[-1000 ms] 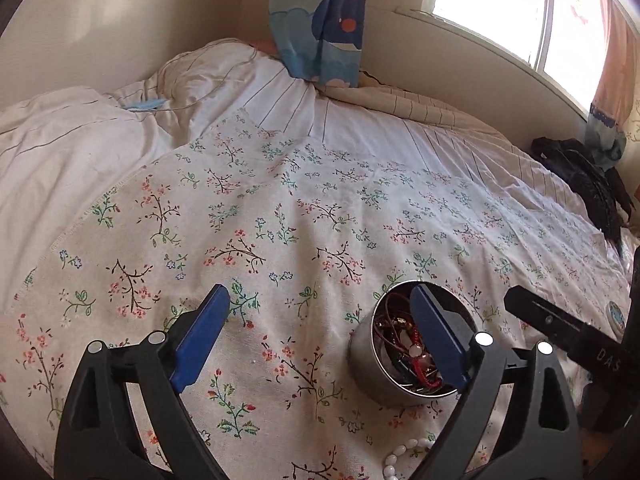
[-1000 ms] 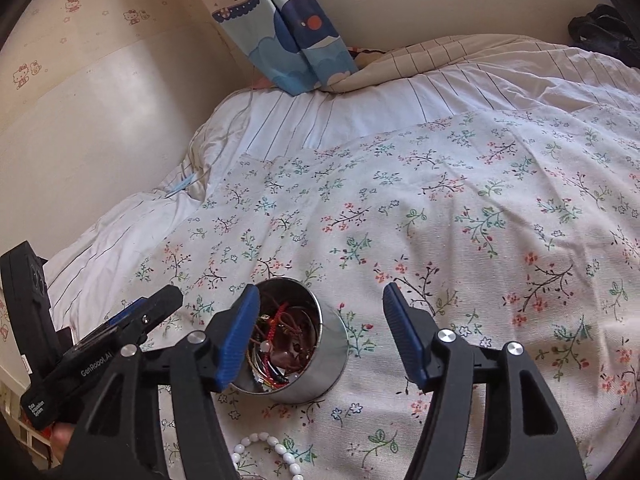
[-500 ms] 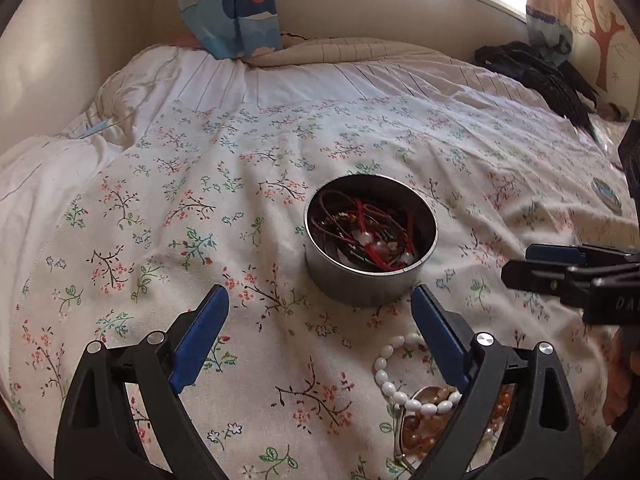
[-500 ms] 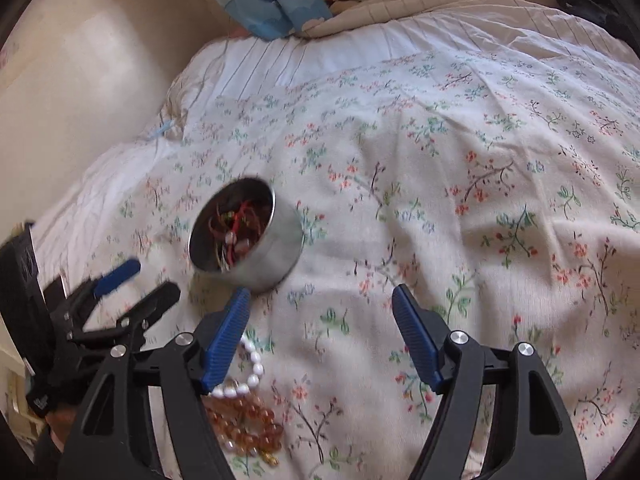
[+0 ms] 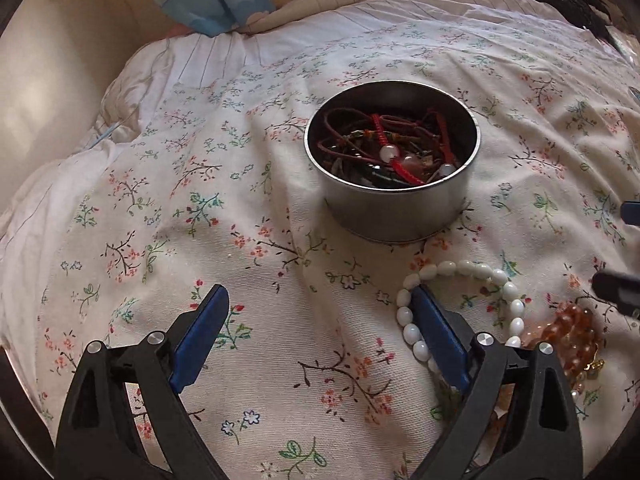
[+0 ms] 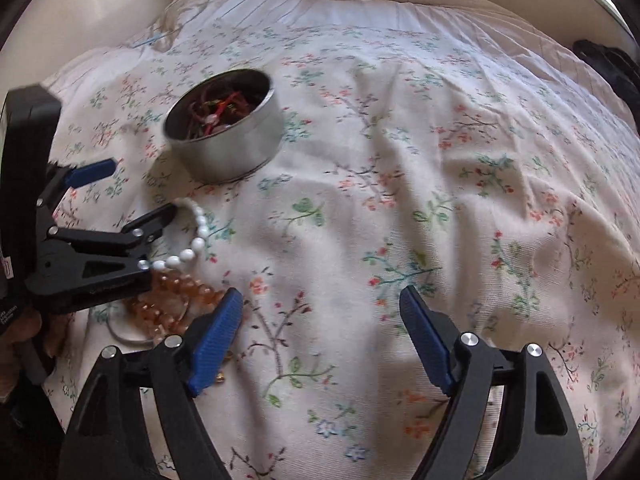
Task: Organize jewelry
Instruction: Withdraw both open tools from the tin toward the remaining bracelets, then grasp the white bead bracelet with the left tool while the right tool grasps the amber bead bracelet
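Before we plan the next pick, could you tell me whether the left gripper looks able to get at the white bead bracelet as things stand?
Probably yes: the left gripper is open, the white bead bracelet lies uncovered on the bedspread, one finger already beside its beads.

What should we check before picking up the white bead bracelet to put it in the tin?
1. Left gripper open: ok, jaws wide apart, nothing held.
2. Right gripper open: ok, nothing held.
3. White bead bracelet reachable: ok, loose on the bedspread, one left finger beside it.
4. Tin upright and open: ok.
5. Room in the tin: cannot tell, red cords already pile inside.
6. Bracelet free of the amber beads: cannot tell, they lie touching.
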{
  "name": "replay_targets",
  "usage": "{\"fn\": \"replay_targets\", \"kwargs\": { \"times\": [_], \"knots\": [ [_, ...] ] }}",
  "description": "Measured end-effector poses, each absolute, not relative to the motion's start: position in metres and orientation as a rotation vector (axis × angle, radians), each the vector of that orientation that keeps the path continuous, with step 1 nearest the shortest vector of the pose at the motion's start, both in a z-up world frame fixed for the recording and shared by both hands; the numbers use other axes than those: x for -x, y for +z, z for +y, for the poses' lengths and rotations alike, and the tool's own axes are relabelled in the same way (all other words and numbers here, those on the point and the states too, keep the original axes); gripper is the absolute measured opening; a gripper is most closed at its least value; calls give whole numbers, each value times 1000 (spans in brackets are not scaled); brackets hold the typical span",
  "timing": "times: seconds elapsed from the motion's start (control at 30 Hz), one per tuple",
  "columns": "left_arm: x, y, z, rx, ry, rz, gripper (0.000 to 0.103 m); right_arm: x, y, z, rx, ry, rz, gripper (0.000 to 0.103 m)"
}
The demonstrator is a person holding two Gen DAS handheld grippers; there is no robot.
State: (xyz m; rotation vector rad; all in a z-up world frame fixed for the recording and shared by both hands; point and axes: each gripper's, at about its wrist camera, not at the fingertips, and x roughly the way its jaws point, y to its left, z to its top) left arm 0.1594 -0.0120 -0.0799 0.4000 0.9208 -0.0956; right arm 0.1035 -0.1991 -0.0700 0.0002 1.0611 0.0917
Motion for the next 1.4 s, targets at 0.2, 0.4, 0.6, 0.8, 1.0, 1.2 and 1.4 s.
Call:
{"fn": "replay_targets", "kwargs": {
  "times": [0.2, 0.4, 0.6, 0.8, 1.0, 1.2, 1.4],
  "knots": [
    [-157, -79, -14, -425, -105, 903, 88, -99, -59, -183, -64, 279, 1023, 78],
    [-159, -81, -18, -447, -92, 904, 89, -104, -76, -176, 31, 182, 1095, 79],
    [-161, -80, -14, -430, -77, 905, 89, -104, -74, -197, 16, 96, 1087, 79],
    [-158, -81, -24, -471, -111, 882, 88, -111, -78, -190, 117, 35, 1079, 79],
    [-162, -79, -16, -445, -77, 885, 88, -107, -62, -202, 41, 50, 1001, 79],
    [-157, -82, -36, -524, -136, 840, 83, -117, -77, -185, 10, 178, 1075, 74],
    [-164, -88, -27, -421, -205, 953, 23, -111, -78, -184, -99, 295, 1094, 20]
  ]
}}
